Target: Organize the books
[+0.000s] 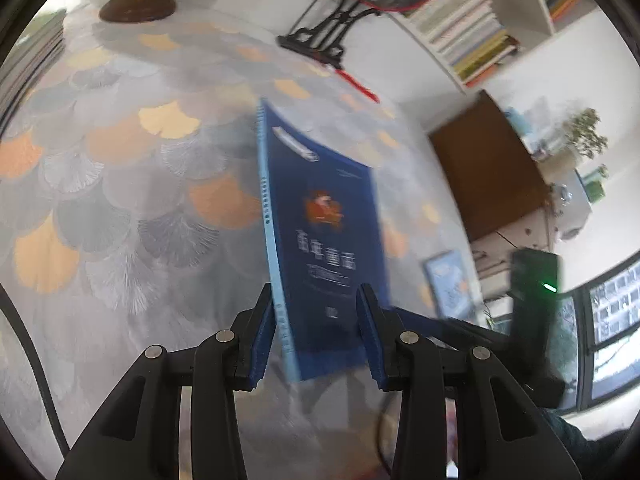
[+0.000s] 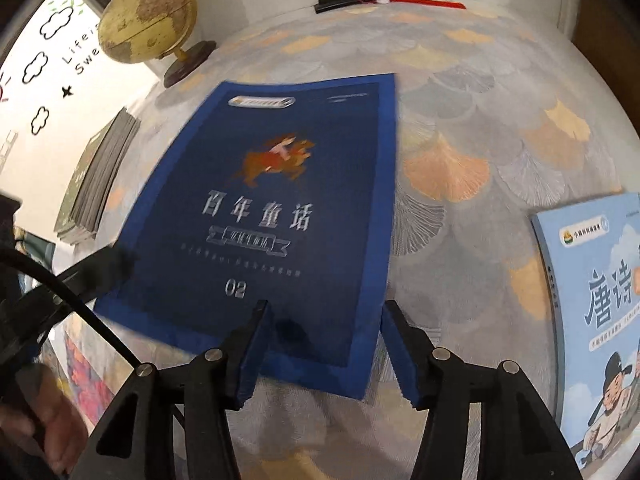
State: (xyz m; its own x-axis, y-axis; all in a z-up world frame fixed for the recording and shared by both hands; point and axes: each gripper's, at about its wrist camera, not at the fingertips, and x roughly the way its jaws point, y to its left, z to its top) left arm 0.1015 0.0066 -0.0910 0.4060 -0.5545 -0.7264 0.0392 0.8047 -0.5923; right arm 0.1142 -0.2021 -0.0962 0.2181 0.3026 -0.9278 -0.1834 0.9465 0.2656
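A dark blue book [image 1: 320,216] with silver Chinese title and "02" stands tilted on its edge between the fingers of my left gripper [image 1: 316,328], whose jaws are apart, the left pad against its spine. In the right wrist view the same blue book [image 2: 272,208] shows cover up over the patterned tablecloth, its near edge between the spread fingers of my right gripper [image 2: 324,344], which is open. The left gripper [image 2: 72,280] shows at the book's left edge. A light blue book [image 2: 596,304] lies at the right.
A globe [image 2: 148,20] stands at the back left. A stack of dark books [image 2: 96,176] lies at the table's left edge. A black stand with a red fan [image 1: 340,28] is at the back. Bookshelves [image 1: 472,28] stand beyond the table.
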